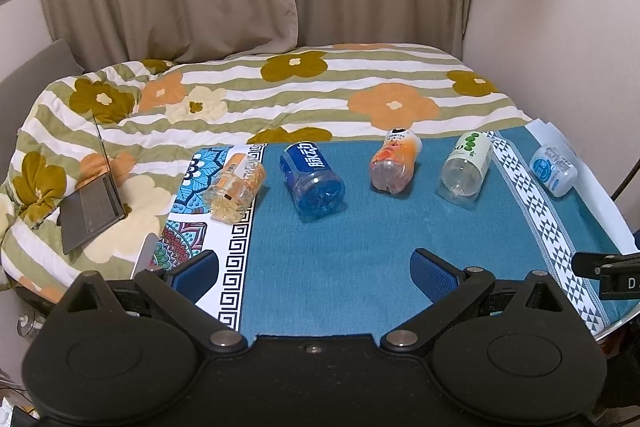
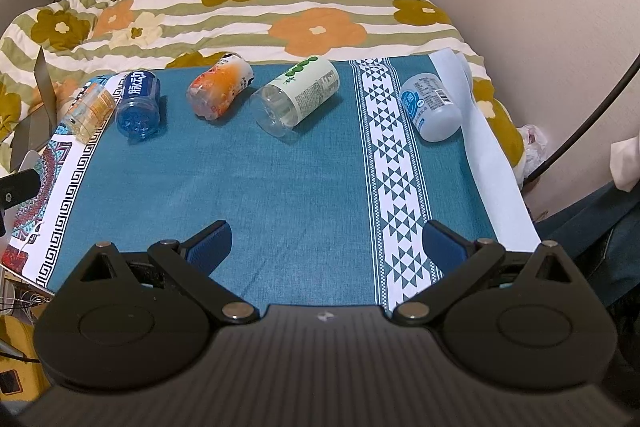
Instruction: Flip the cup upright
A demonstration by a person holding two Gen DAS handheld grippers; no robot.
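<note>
Five cups lie on their sides in a row on the teal cloth: yellow cup, blue cup, orange cup, green-label cup, white cup | laptop on floral quilt clearest in left view | left gripper, right gripper spread wide, empty, above cloth.

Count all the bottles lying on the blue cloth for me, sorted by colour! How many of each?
Blue bottle: 1
Yellow-orange bottle at the left end: 1
Orange-and-red bottle: 1
Clear bottle with green-dotted white label: 1
Whitish bottle with light blue label: 1
Total: 5 bottles, all on their sides on the cloth.
</note>
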